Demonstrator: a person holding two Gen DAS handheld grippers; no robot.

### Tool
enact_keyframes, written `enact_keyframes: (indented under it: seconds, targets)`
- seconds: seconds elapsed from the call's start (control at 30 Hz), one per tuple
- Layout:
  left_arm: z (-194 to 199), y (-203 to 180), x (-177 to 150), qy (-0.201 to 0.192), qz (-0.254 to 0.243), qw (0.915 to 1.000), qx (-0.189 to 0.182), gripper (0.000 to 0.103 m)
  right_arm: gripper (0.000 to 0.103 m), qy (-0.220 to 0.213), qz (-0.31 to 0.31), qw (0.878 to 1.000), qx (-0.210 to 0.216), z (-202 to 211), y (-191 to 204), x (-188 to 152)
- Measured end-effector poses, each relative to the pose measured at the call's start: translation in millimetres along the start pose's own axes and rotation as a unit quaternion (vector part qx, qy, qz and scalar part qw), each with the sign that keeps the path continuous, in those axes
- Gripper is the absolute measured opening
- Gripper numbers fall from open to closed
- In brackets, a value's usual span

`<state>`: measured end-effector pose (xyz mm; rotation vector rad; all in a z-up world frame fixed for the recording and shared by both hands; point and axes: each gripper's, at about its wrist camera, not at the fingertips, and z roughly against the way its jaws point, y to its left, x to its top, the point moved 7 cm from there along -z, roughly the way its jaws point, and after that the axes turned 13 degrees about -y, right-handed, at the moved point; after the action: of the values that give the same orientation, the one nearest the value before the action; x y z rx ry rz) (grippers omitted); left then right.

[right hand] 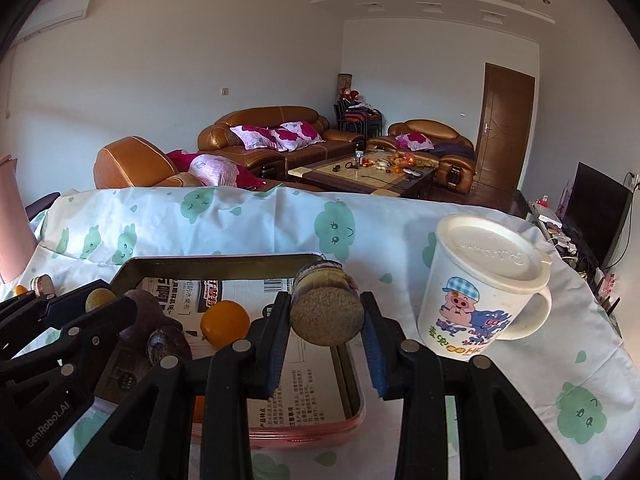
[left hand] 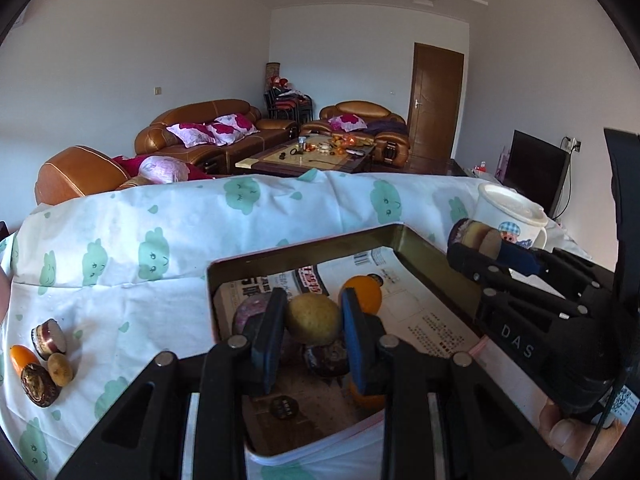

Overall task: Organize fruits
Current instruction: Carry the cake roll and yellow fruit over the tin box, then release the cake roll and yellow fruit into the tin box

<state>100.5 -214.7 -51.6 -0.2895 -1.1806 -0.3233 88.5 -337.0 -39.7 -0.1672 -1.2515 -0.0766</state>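
My left gripper (left hand: pixel 313 320) is shut on a yellow-green round fruit (left hand: pixel 314 319) and holds it over the metal tray (left hand: pixel 304 254), which is lined with newspaper. An orange (left hand: pixel 362 294) and dark purple fruits (left hand: pixel 326 358) lie in the tray. My right gripper (right hand: pixel 326 326) is shut on a cut fruit piece (right hand: pixel 326 314) with a tan face, over the tray's right rim (right hand: pixel 352 384). The right gripper also shows in the left wrist view (left hand: pixel 486 250). Several small fruits (left hand: pixel 42 364) lie on the cloth at the left.
A white lidded cartoon mug (right hand: pixel 484 288) stands right of the tray. The table is covered by a white cloth with green cloud prints (left hand: pixel 132 240). Sofas and a coffee table (right hand: pixel 360 178) are behind.
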Motion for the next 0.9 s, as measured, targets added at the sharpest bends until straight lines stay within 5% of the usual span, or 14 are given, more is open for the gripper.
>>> enact_keyframes:
  seconds: [0.37, 0.9]
  targets:
    - [-22.2, -7.6, -10.4, 0.042, -0.005, 0.9989, 0.018, 0.03, 0.036, 0.03, 0.022, 0.999, 0.028, -12.9, 8.5, -11.5]
    - [-16.7, -6.6, -7.7, 0.027, -0.004, 0.9994, 0.02, 0.033, 0.038, 0.045, -0.026, 0.994, 0.092, -11.5, 15.7, -16.1]
